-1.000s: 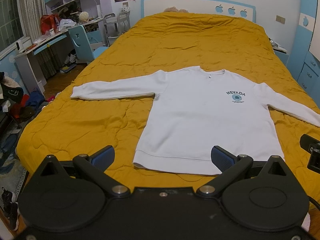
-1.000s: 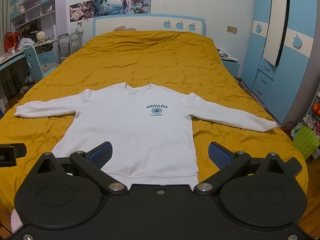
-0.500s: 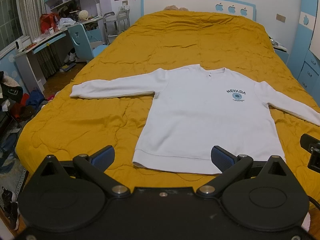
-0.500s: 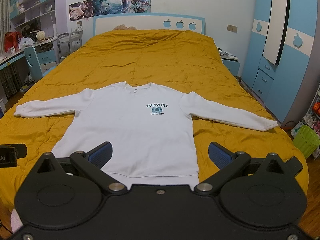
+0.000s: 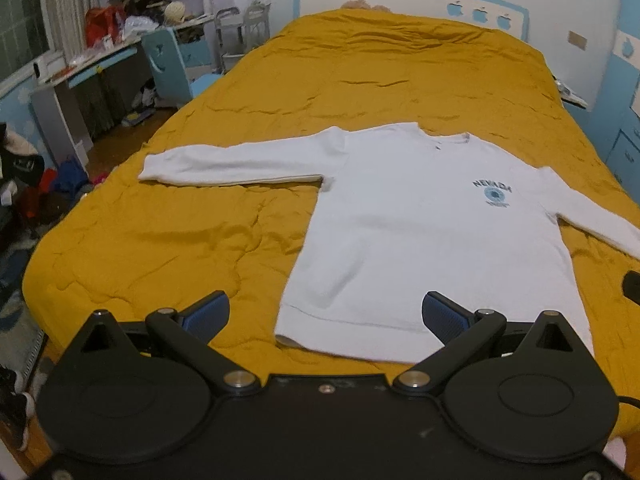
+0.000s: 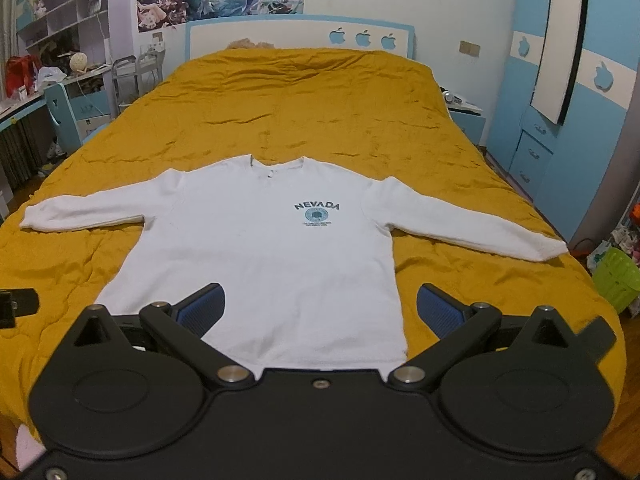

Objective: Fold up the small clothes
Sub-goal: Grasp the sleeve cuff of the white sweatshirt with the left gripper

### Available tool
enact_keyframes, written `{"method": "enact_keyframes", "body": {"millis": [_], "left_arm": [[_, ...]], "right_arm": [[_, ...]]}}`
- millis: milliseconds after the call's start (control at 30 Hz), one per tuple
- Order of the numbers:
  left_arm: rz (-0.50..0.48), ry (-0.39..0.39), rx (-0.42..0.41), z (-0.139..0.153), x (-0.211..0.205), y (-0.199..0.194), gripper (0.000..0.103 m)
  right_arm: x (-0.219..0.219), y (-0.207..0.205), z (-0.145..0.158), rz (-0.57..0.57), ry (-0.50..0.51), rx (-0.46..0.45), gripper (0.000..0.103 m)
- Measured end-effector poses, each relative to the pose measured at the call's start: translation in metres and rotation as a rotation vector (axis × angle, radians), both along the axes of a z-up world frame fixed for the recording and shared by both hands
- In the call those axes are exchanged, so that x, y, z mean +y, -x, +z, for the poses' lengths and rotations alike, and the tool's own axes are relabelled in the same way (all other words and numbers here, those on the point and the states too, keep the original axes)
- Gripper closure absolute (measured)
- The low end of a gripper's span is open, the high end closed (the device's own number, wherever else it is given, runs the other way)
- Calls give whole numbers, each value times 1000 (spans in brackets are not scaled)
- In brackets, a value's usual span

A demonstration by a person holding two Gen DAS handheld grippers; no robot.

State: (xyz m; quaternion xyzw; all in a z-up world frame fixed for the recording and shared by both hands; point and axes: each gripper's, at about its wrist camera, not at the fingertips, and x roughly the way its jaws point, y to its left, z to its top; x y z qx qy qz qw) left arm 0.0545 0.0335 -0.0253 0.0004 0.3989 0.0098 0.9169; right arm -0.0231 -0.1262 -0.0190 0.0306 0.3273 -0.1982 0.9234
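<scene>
Garment: white long-sleeve sweatshirt [image 6: 264,248], lies flat, front up, on the near half of the bed, both sleeves spread sideways, neck toward the headboard, hem toward the cameras.
Print: dark "NEVADA" lettering [image 6: 317,206] with a round blue emblem under it, on the chest; blurred in the left wrist view.
Sleeves: left sleeve [image 5: 232,162] runs straight out, cuff near the bed's left edge; right sleeve [image 6: 472,228] slopes down, cuff near the right edge.
Bed: mustard-yellow quilted bedspread [image 6: 304,104], wrinkled, covers the whole bed; white and blue headboard [image 6: 300,36] with three apple cutouts.
Left hand-held gripper [image 5: 324,314]: jaws spread wide, nothing between them, over the near edge of the bed at the sweatshirt's left hem corner, not touching cloth; right blue pad [image 5: 440,314] over the hem, left pad over bare bedspread.
Right hand-held gripper [image 6: 318,310]: jaws spread wide, holding nothing, above the sweatshirt's right hem corner; left pad over cloth, right pad over bedspread.
Room left: cluttered desk [image 5: 84,76], blue chair [image 5: 168,64], shelves [image 6: 52,4], clothes on the floor.
Room right: blue wardrobe [image 6: 580,92], nightstand [image 6: 466,118], green basket [image 6: 614,280].
Wall: anime posters [image 6: 220,2].
</scene>
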Motion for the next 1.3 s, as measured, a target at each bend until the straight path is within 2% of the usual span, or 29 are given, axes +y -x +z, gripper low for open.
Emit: {"method": "enact_keyframes", "body": {"millis": [133, 300, 367, 500, 667, 767, 900, 1000, 1067, 1167, 1200, 1267, 1300], "left_arm": [[-1, 71, -41, -4, 33, -30, 0], [16, 257, -59, -21, 102, -87, 0], [73, 271, -89, -29, 131, -110, 0], [267, 328, -160, -57, 211, -170, 0], [446, 441, -240, -102, 303, -237, 0], [543, 540, -242, -138, 353, -278, 0], [662, 664, -217, -186, 394, -319, 0], [726, 710, -214, -212, 415, -338, 0], [746, 740, -234, -224, 426, -347, 0], [719, 750, -283, -228, 432, -355, 0], [704, 754, -295, -228, 432, -359, 1], [677, 773, -290, -229, 428, -365, 22], [677, 790, -278, -231, 429, -368, 39]], "right_arm": [[-7, -27, -4, 13, 13, -20, 0], [-18, -76, -14, 29, 0, -26, 0], [-21, -95, -22, 26, -15, -34, 0], [-23, -135, -43, 19, -53, -12, 0], [-13, -178, -70, 38, -20, 34, 0], [-5, -201, -85, 55, -3, 63, 0], [3, -224, -101, 64, 13, 100, 0], [7, -233, -108, 71, 14, 91, 0], [8, -237, -111, 82, 18, 80, 0], [11, -247, -116, 100, 24, 68, 0], [11, -249, -117, 104, 22, 69, 0], [13, -255, -122, 110, 18, 76, 0], [14, -259, -124, 112, 17, 81, 0]]}}
